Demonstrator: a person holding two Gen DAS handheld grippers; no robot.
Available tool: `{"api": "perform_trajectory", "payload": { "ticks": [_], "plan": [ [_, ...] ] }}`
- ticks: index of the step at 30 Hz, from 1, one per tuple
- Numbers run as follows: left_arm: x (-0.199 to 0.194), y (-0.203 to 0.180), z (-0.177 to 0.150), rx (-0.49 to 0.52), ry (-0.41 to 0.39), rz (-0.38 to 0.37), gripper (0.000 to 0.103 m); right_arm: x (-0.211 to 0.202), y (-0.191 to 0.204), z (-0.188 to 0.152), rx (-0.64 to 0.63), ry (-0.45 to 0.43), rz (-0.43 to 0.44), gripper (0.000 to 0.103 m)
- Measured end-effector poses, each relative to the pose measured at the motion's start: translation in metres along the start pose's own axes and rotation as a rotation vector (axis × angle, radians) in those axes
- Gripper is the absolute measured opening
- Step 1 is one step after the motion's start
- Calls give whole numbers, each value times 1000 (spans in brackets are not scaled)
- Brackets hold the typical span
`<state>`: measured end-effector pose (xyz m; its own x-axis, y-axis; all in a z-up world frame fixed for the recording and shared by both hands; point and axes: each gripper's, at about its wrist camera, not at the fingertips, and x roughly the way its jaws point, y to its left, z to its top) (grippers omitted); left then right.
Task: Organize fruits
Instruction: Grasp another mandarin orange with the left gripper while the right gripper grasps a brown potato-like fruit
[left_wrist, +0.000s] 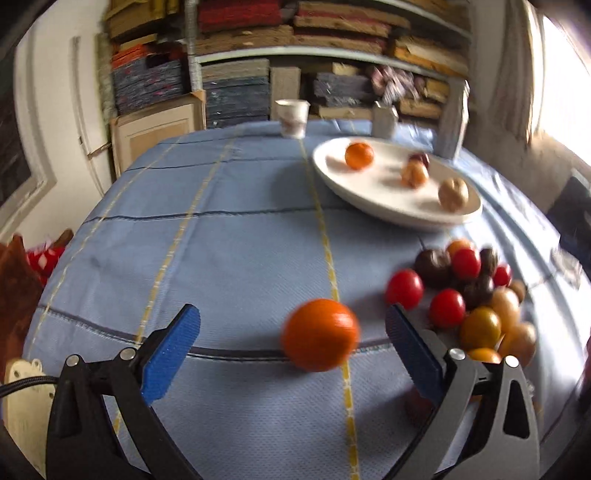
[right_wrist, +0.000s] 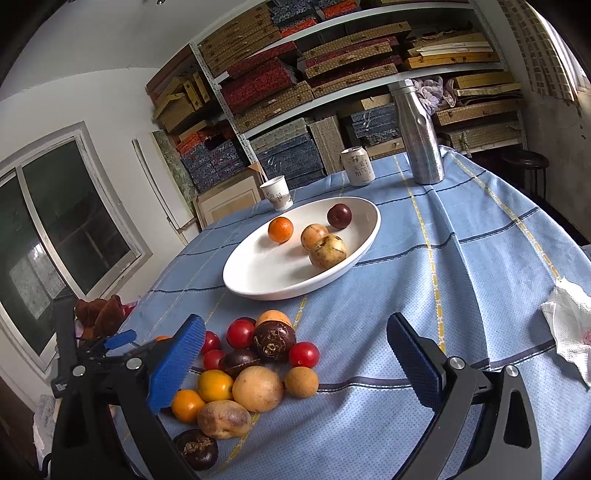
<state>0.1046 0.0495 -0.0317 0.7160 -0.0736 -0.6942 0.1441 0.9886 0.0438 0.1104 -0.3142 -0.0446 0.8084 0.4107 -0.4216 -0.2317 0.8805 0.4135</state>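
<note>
**Between the blue pads: a loose orange fruit on the cloth-covered counter**

Ahead of the left hand-held gripper (left_wrist: 293, 349), an orange fruit (left_wrist: 320, 334) sits on the blue tablecloth (left_wrist: 229, 236), between the two blue pads (left_wrist: 170, 352) and nearer the right one. Both pads stand wide apart and neither touches the fruit, which looks blurred in this view. Just past the right pad lies a heap of fruit (left_wrist: 476, 295): red, dark brown and yellow-orange pieces bunched together. Farther ahead and to the right stands a white oval plate (left_wrist: 332, 166) carrying four fruits, one of them orange (left_wrist: 359, 156). Beyond the plate, a paper cup (left_wrist: 292, 117) stands at the far edge of the counter.

The right hand-held gripper (right_wrist: 295, 363) also has its pads spread wide and holds nothing. The same heap (right_wrist: 255, 373) lies ahead of it and toward its left pad (right_wrist: 177, 363), which overlaps the red and yellow pieces in the view; whether it touches them I cannot tell. A dark brown fruit (right_wrist: 195, 448) lies nearest the camera, just apart from the rest. Straight ahead, well beyond the heap, the white plate (right_wrist: 258, 280) holds an orange piece (right_wrist: 280, 229), two tan ones and a dark red one (right_wrist: 339, 215). Behind it stand the paper cup (right_wrist: 277, 192), a drinks can (right_wrist: 357, 165) and a tall metal bottle (right_wrist: 417, 133). To the right of this gripper, a crumpled white tissue (right_wrist: 569, 325) lies on the cloth. Shelves (right_wrist: 332, 74) stacked with boxes fill the wall behind the counter.
</note>
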Motion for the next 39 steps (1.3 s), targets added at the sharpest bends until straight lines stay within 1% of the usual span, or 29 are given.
{"api": "perform_trajectory", "payload": {
  "ticks": [3, 5, 6, 7, 10, 11, 14, 15, 16, 18, 22, 24, 28, 30, 31, 33, 34, 36, 39],
  "plan": [
    [8, -1, 0, 1, 31, -16, 98, -1, 2, -1, -10, 0, 3, 99],
    [11, 4, 0, -26, 43, -40, 93, -1, 3, -1, -14, 2, 2, 99],
    [13, 7, 0, -34, 51, -50, 77, -1, 3, -1, -16, 2, 2, 99],
    [16, 8, 0, -43, 65, -67, 64, -1, 2, -1, -16, 3, 3, 99],
    [26, 11, -1, -67, 109, -119, 57, -1, 4, -2, -18, 7, 2, 99],
    [28, 12, 0, -70, 113, -126, 57, -1, 4, -2, -20, 9, 2, 99],
    [28, 10, -1, -65, 108, -121, 54, 0, 5, -3, -27, 14, 4, 99],
    [30, 9, 0, -64, 114, -124, 50, 1, 7, -3, -32, 20, 5, 99],
    [33, 8, 1, -64, 123, -126, 47, 2, 8, -4, -39, 28, 5, 99],
    [38, 8, 3, -72, 135, -130, 47, 4, 12, -6, -58, 47, 8, 99],
    [47, 8, 11, -74, 137, -135, 48, 5, 24, -15, -107, 122, 45, 98],
    [51, 6, 14, -64, 140, -129, 49, 5, 32, -22, -134, 169, 55, 87],
    [54, 7, 16, -73, 136, -132, 50, 7, 48, -36, -162, 259, 84, 79],
    [54, 9, 18, -82, 131, -134, 50, 11, 56, -44, -171, 309, 95, 70],
    [54, 8, 18, -82, 131, -135, 49, 14, 59, -47, -173, 331, 102, 69],
    [55, 8, 19, -80, 128, -146, 49, 19, 63, -52, -170, 361, 109, 61],
    [54, 8, 19, -77, 126, -153, 47, 21, 65, -54, -166, 372, 108, 60],
    [53, 6, 19, -69, 119, -153, 46, 27, 63, -55, -140, 389, 115, 56],
    [52, 3, 19, -59, 114, -158, 45, 33, 62, -56, -110, 411, 121, 53]
  ]
}}
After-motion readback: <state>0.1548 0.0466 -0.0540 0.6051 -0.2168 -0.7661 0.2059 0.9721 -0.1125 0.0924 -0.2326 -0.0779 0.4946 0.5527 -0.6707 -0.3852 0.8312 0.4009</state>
